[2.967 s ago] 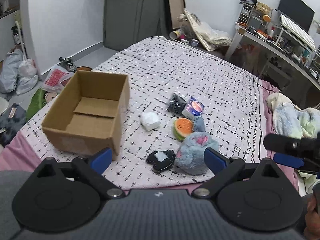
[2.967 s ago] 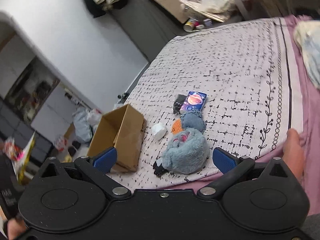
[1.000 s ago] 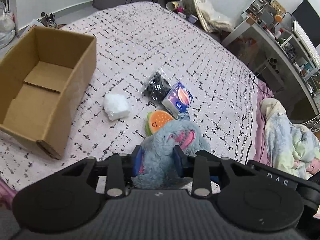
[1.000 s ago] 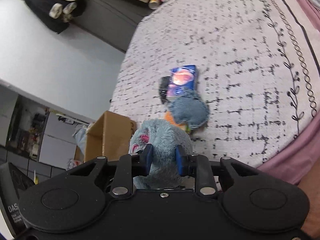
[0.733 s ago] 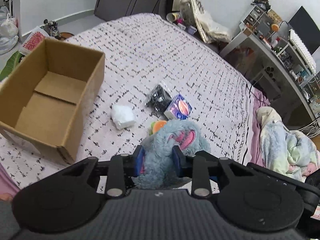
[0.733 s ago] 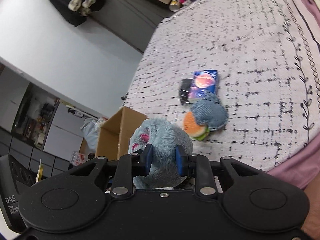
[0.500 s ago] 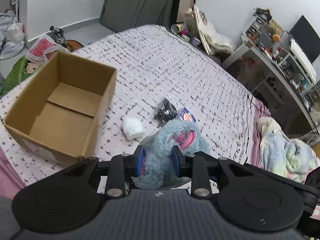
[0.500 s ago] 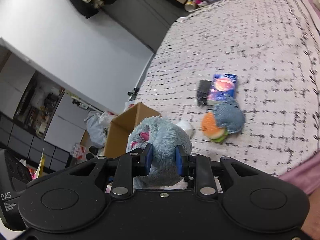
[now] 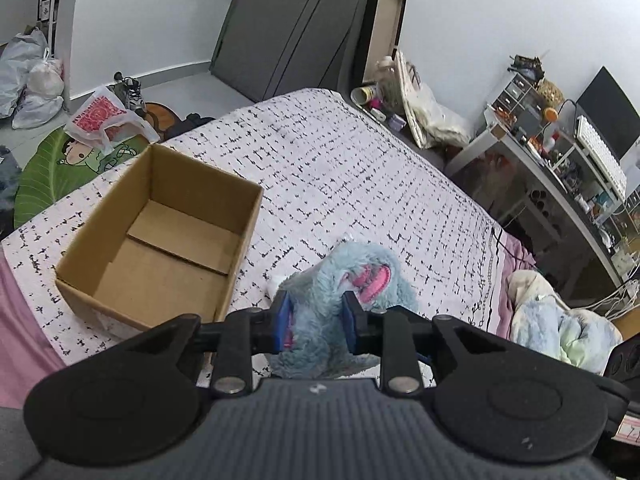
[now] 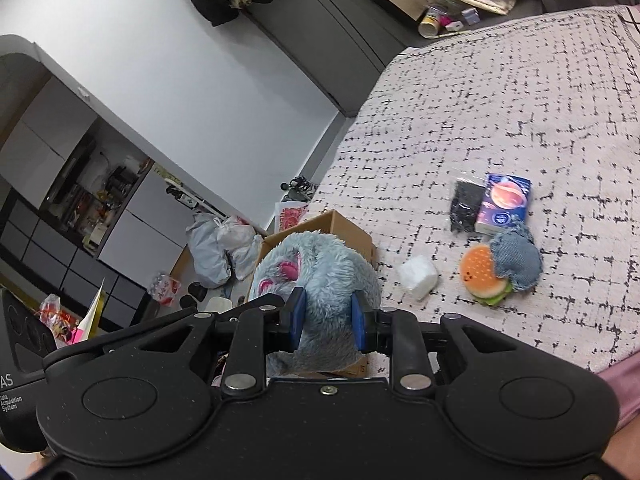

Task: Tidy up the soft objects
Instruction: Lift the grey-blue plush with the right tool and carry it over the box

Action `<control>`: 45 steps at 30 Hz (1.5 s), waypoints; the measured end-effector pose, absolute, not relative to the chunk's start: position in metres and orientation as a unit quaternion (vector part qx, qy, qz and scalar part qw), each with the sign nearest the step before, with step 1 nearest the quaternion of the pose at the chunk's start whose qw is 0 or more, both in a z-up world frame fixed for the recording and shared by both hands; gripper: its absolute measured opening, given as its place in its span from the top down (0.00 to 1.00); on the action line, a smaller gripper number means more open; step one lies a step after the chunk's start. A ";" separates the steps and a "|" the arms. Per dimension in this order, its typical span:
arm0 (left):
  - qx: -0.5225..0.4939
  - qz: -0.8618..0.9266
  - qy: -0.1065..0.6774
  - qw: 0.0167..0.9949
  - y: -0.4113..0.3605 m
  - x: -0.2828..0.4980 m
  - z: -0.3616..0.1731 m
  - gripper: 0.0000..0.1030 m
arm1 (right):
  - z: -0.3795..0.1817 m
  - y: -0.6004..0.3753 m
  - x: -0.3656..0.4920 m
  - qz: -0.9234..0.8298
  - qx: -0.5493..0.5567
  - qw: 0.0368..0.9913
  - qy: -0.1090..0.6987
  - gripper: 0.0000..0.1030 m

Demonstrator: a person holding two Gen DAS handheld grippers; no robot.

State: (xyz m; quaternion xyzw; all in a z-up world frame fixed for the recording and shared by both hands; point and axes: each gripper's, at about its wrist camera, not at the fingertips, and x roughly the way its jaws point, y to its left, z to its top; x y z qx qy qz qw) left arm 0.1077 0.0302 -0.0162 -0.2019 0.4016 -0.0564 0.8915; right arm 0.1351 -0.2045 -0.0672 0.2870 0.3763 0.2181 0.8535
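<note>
A fluffy blue plush toy [image 9: 340, 280] with pink ears is held in the air above the bed by both grippers. My left gripper [image 9: 316, 322] is shut on it, and my right gripper [image 10: 326, 318] is shut on the same plush toy [image 10: 316, 272]. An open, empty cardboard box [image 9: 160, 240] stands on the bed to the left of the toy; in the right wrist view its rim [image 10: 340, 224] shows just behind the toy. On the bed lie a burger toy [image 10: 482, 278], a denim pouch [image 10: 518, 260], a white soft lump [image 10: 418, 276], a purple packet [image 10: 506, 204] and a black packet [image 10: 466, 204].
The bed's patterned cover [image 9: 360, 168] stretches far behind the box. A cluttered desk [image 9: 560, 160] stands right of the bed, with a bundled blanket [image 9: 560, 328] below it. Bags [image 9: 104, 116] and shoes lie on the floor left of the bed.
Both grippers closed on the blue plush toy and lifted it off the bed. They have carried it up and leftward toward the cardboard box, leaving the other items behind.
</note>
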 end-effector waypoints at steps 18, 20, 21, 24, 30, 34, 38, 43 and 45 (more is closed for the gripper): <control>-0.239 -0.031 0.380 0.893 0.089 0.114 -0.005 0.75 | -0.051 -0.144 0.151 0.228 0.274 0.857 0.372 0.76; -0.245 -0.027 0.380 0.892 0.098 0.117 -0.007 0.75 | -0.052 -0.135 0.156 0.229 0.275 0.855 0.375 0.76; -0.247 -0.026 0.380 0.891 0.102 0.118 -0.008 0.75 | -0.054 -0.131 0.158 0.229 0.276 0.854 0.378 0.76; -0.255 -0.019 0.382 0.888 0.116 0.123 -0.013 0.75 | -0.057 -0.118 0.164 0.229 0.276 0.851 0.384 0.76; -0.268 -0.009 0.392 0.880 0.145 0.133 -0.027 0.75 | -0.072 -0.091 0.177 0.232 0.275 0.842 0.402 0.76; -0.270 -0.001 0.414 0.869 0.161 0.143 -0.044 0.75 | -0.088 -0.076 0.184 0.229 0.273 0.835 0.419 0.75; -0.264 0.008 0.431 0.863 0.169 0.151 -0.057 0.75 | -0.103 -0.066 0.189 0.222 0.278 0.828 0.433 0.73; -0.257 0.012 0.452 0.854 0.174 0.158 -0.072 0.75 | -0.116 -0.056 0.198 0.212 0.274 0.824 0.448 0.73; -0.257 0.016 0.458 0.851 0.176 0.162 -0.078 0.75 | -0.121 -0.053 0.201 0.210 0.270 0.823 0.452 0.73</control>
